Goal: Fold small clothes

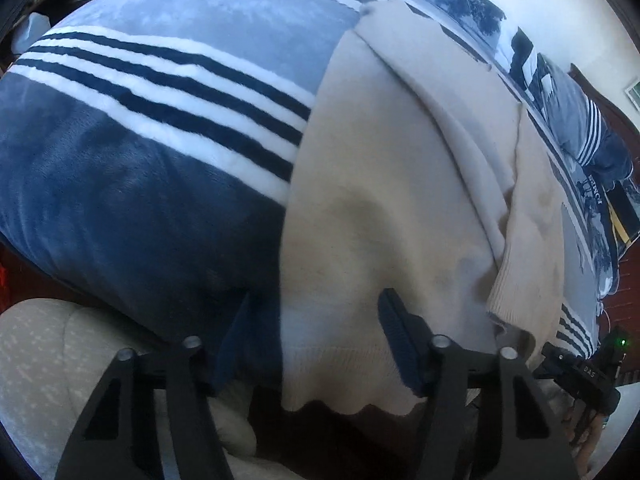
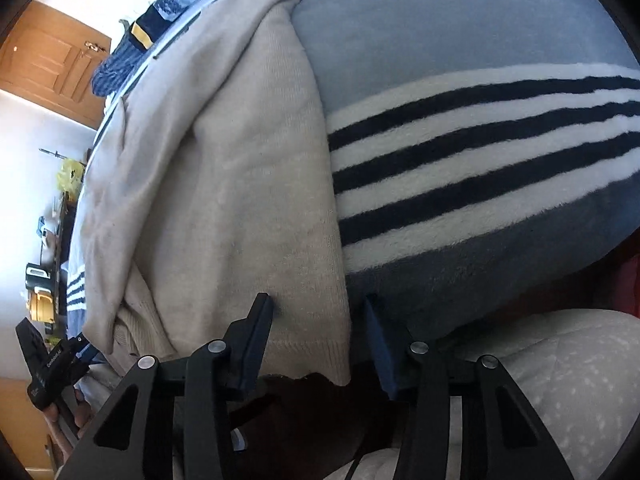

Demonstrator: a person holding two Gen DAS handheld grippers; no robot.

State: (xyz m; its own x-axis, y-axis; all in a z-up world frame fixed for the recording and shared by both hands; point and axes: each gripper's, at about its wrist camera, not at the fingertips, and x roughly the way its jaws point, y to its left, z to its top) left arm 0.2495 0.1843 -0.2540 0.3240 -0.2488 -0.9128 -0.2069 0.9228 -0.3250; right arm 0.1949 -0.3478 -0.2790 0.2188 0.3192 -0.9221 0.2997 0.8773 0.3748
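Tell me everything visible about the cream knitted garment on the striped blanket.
The cream knitted garment is a soft, fine-knit top with a ribbed, scalloped hem. It lies flat and partly folded, layers overlapping in long creases, on the blue plush blanket with black and white stripes. Its hem hangs slightly over the near edge. The left gripper straddles one hem corner and the right gripper the other, each with one finger on the knit and one beside it; the jaws are not clamped.

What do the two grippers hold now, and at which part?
Nothing yet. The left gripper and right gripper each straddle a bottom-hem corner of the cream sweater, jaws open.
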